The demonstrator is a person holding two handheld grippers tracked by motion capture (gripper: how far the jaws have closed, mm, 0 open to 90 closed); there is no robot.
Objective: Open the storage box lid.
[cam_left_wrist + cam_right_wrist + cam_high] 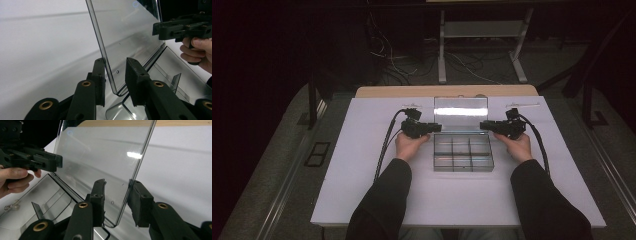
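A clear plastic compartment box (438, 162) lies in the middle of the white table with its lid (460, 112) raised upright at the back. My left gripper (439, 126) is at the lid's left edge and my right gripper (482, 125) at its right edge, both low near the hinge. In the left gripper view the lid's edge (100, 42) passes between the left gripper's (115, 61) jaws, close to one pad, with a gap to the other. In the right gripper view the lid edge (140, 160) runs beside one pad of the right gripper (118, 182), apart from the other. The compartments look empty.
The white sheet (362, 190) covers the table, with a wooden edge (387, 91) at the back. A thin pale strip (523, 104) lies behind the box at the right. Cables and a desk frame (482, 30) sit on the floor beyond. Each gripper's cable (384, 150) trails toward the person.
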